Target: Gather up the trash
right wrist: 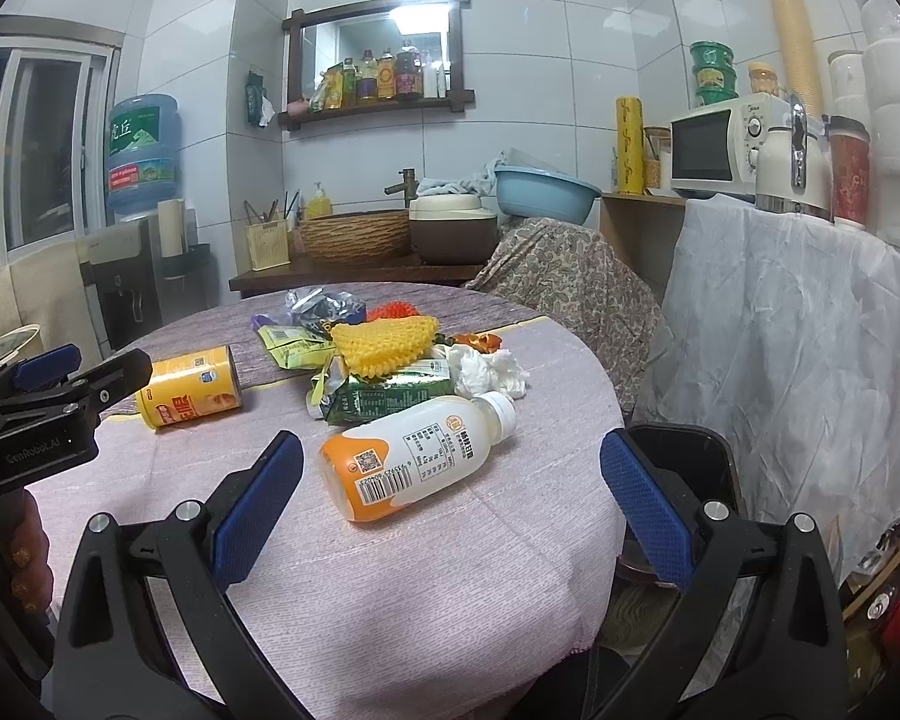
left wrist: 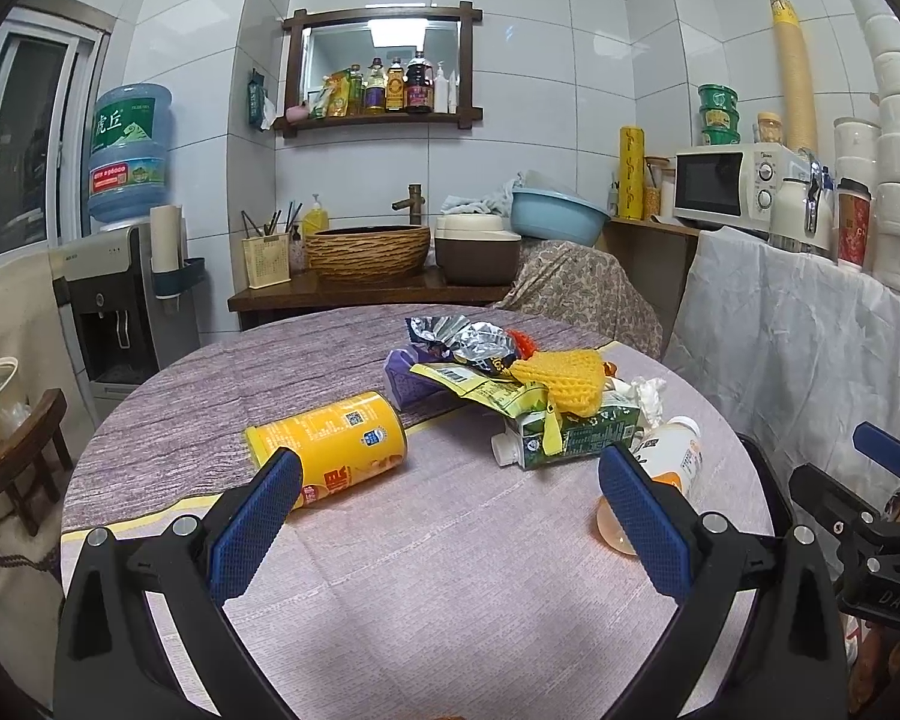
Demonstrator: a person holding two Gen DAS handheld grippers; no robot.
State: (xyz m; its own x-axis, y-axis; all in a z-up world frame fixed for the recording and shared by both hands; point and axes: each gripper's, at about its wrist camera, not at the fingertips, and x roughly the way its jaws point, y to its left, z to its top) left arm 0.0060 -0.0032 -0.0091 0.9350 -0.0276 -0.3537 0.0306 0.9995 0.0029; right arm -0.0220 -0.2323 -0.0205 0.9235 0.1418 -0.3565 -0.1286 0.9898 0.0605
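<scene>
Trash lies on a round table [left wrist: 426,552] with a purple cloth. A yellow can [left wrist: 330,447] [right wrist: 189,396] lies on its side. Behind it a pile holds a green carton [left wrist: 570,435] [right wrist: 390,399], yellow foam net [left wrist: 561,381] [right wrist: 384,339], foil wrappers [left wrist: 468,342] and crumpled tissue [right wrist: 489,372]. A white and orange bottle [right wrist: 417,459] [left wrist: 675,456] lies nearest the right side. My left gripper [left wrist: 450,516] hovers open in front of the can and carton. My right gripper [right wrist: 450,504] is open just short of the bottle.
A black bin [right wrist: 684,480] stands below the table's right edge. A white cloth [right wrist: 798,312] covers furniture to the right, carrying a microwave [right wrist: 720,144] and kettle. A counter with a sink basket [left wrist: 366,252] stands behind; a water dispenser [left wrist: 120,300] is at left.
</scene>
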